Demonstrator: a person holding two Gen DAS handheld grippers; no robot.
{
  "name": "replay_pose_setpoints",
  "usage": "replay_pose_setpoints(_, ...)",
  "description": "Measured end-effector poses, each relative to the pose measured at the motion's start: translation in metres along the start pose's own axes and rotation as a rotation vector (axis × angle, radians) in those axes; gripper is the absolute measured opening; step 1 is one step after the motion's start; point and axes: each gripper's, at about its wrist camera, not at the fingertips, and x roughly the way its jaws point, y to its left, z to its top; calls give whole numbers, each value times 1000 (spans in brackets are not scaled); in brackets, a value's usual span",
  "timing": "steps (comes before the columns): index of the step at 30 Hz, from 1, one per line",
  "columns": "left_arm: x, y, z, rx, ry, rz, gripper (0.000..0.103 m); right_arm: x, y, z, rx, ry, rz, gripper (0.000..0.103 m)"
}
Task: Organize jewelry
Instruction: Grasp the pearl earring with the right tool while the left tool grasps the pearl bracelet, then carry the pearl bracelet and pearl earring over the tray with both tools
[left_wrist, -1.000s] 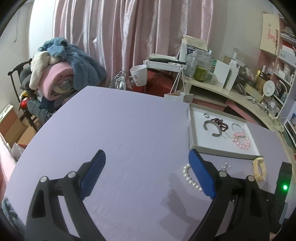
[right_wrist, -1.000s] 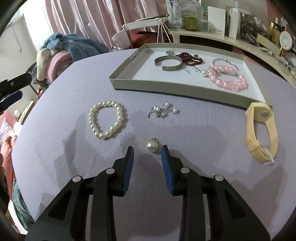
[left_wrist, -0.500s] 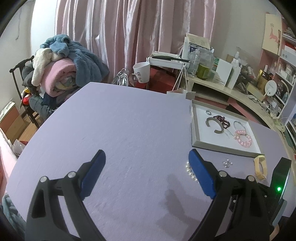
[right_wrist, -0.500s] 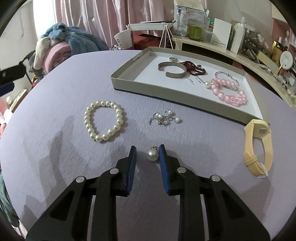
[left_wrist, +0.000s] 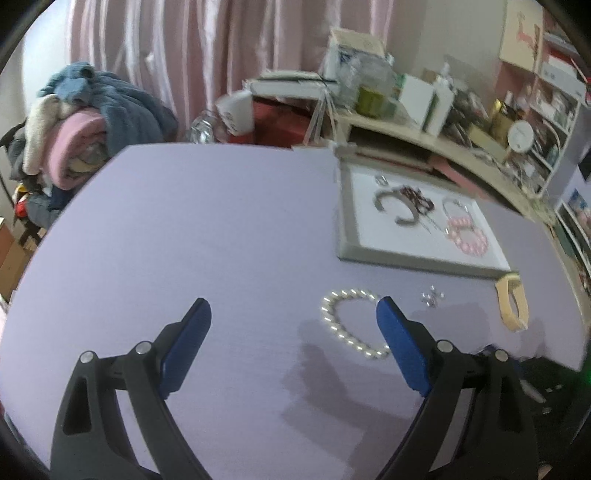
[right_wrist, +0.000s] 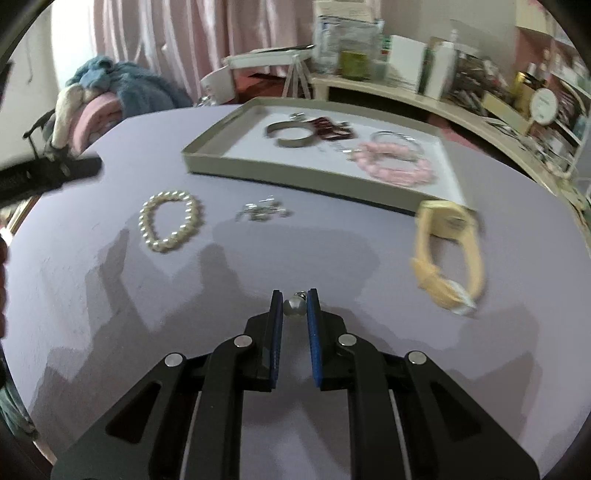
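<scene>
Single pearl pendant: pinched between the blue pads of the right hand-held gripper, at the pad tips, above the lilac tabletop. Jaws just closed in, now pressed onto the pearl from both sides.

Left hand-held gripper: jaws spread wide, nothing between them, nothing touched. Held over the tabletop, right pad overlapping the near side of the white pearl bracelet in the left wrist view.

White pearl bracelet: flat on the tabletop, forward and left of the right hand-held gripper, well apart from it. Small silver-and-pearl cluster: just right of the bracelet. Yellow watch: forward and right, beside the corner of the grey tray.

Tray contents: metal cuff, dark red beads, pink bead bracelet.
</scene>
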Motion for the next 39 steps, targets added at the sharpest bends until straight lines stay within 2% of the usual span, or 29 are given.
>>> replay_pose_setpoints(1,7,-5,-1,8,14,0,91,-4,-5,-1,13,-5,-7,14)
replay_pose_setpoints(3,22,-14,-3,22,43,3,79,-11,-14,-1,44,-14,-16,14)
replay_pose_setpoints(10,59,-33,-4,62,114,38,52,-21,-23,-1,80,-36,-26,14)
replay_pose_setpoints(12,67,-36,-6,71,136,41,38,-22,-24,-2,85,-36,-26,14)
replay_pose_setpoints(13,66,-37,-7,85,122,52,34,-23,-25,-2,88,-35,-27,14)
replay_pose_setpoints(15,64,-41,-11,115,114,35,11,-24,-26,-3,94,-35,-29,14)
replay_pose_setpoints(23,51,-35,-15,111,115,-13,9,-30,-22,6,90,-67,-10,14)
replay_pose_setpoints(26,33,-30,-7,99,76,-34,9,-38,-22,17,87,-105,-5,14)
replay_pose_setpoints(34,-34,-27,40,95,-80,-85,9,-64,-33,51,106,-239,-12,14)
replay_pose_setpoints(39,-53,-28,66,99,-132,-99,9,-70,-40,67,111,-287,-23,14)
